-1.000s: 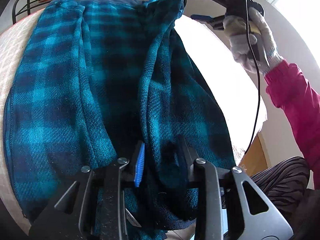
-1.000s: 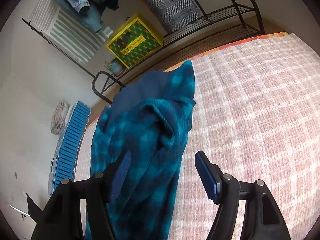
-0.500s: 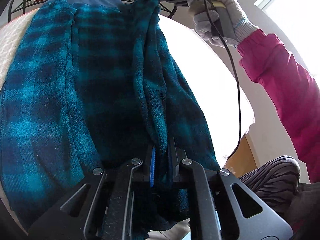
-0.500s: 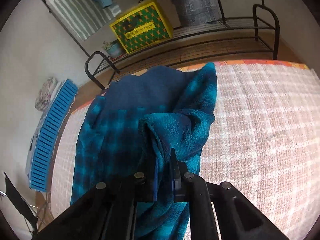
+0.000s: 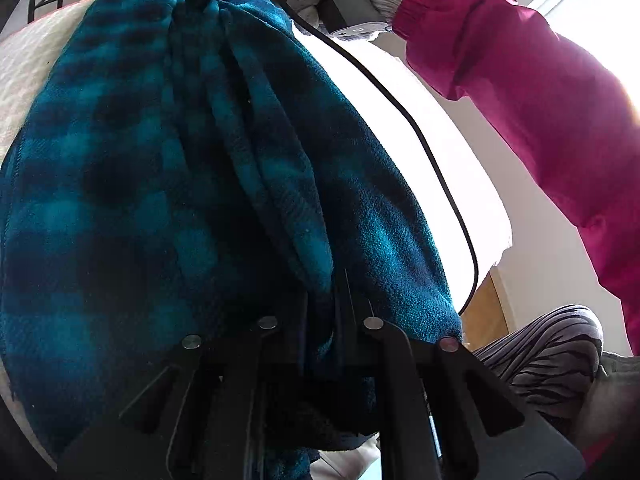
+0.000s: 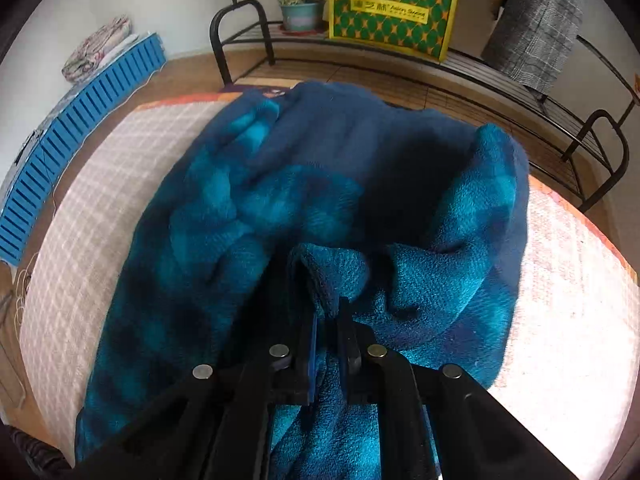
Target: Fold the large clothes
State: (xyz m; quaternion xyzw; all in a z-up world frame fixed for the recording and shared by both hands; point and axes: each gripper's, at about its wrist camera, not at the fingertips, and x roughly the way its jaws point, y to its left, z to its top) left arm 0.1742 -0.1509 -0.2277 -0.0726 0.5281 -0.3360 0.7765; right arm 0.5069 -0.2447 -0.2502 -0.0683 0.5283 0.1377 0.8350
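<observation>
The teal plaid fleece (image 5: 168, 184) lies across the checked surface (image 6: 100, 184), filling the centre of both views, with its right edge lifted. The left tool (image 5: 320, 304) is pressed together on a fold of fleece at the bottom centre of its view. The right tool (image 6: 326, 320) pinches a raised fold at the lower middle of its own view, and its jaws have just been opening a little, with cloth between them yet.

That slackening looks like the main risk: thick pile is springy, and if the pinch eases further the fold could slip out and flop back, undoing the fold. Each tool grips only a narrow ridge of cloth (the rest hangs loose), so an uneven pull might drag the whole garment over the surface or leave a skewed, bunched edge. The black cable (image 5: 420, 140) trailing beside the pink sleeve (image 5: 540, 100) at the right of the left view could snag the fleece.

The green-and-yellow box (image 6: 390, 8) at the top of the right view carries a yellow label, too blurred to read. No other writing shows.
</observation>
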